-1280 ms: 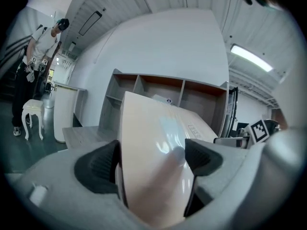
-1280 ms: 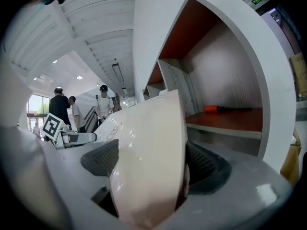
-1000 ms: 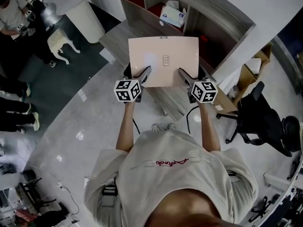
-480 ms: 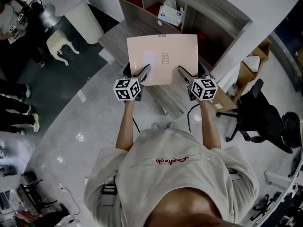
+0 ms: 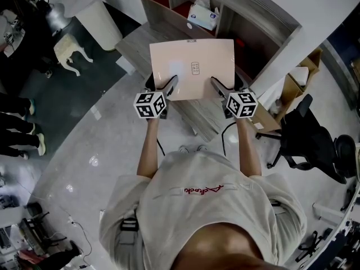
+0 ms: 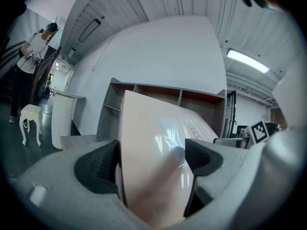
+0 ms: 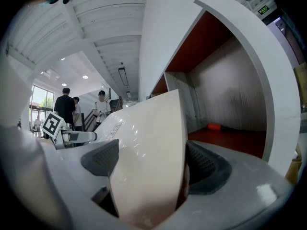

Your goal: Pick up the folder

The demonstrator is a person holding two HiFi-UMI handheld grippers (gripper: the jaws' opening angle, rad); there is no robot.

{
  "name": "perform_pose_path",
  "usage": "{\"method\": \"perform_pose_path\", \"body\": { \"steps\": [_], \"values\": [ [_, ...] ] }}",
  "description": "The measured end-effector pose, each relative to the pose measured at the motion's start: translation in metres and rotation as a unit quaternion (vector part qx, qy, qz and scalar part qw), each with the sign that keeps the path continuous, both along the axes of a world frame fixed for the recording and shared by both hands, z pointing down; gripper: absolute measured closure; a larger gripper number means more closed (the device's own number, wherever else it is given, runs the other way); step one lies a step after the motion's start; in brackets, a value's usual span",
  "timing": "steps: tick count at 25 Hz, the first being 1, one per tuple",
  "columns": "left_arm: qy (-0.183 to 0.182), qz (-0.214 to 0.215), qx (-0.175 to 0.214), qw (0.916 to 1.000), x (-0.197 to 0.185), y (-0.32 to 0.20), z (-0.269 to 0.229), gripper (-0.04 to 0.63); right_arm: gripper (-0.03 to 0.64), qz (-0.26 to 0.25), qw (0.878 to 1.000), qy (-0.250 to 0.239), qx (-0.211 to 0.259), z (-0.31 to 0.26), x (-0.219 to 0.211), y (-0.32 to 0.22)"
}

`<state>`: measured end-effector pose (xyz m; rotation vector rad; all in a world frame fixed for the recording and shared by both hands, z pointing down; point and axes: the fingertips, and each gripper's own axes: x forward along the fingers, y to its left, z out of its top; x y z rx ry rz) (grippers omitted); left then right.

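My folder [image 5: 192, 66] is a pale pink, glossy rectangle, closed and plain but for a small printed mark near its middle and a dark bit at the far edge. It hangs in the air before me, nearly flat, long side across, with light shining off its upper face. My left claw [image 5: 161, 85] pinches its near left corner and my right claw [image 5: 228, 86] its near right corner, the sheet clamped between the jaws of each

One folder [image 5: 192, 66]; two grippers [image 5: 162, 85] [image 5: 229, 86]; one tissue box [image 5: 203, 14]; one stool [image 5: 72, 48].
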<state>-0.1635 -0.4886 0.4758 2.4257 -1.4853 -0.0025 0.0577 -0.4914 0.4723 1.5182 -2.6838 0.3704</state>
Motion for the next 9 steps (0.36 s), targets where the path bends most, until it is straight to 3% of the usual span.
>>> {"method": "perform_pose_path", "body": {
  "steps": [9],
  "values": [
    [0.000, -0.001, -0.005, 1.0000, -0.0029, -0.0073, 0.0057, 0.153, 0.166, -0.002, 1.000, 0.003, -0.005, 0.0054, -0.0030, -0.0069]
  ]
}}
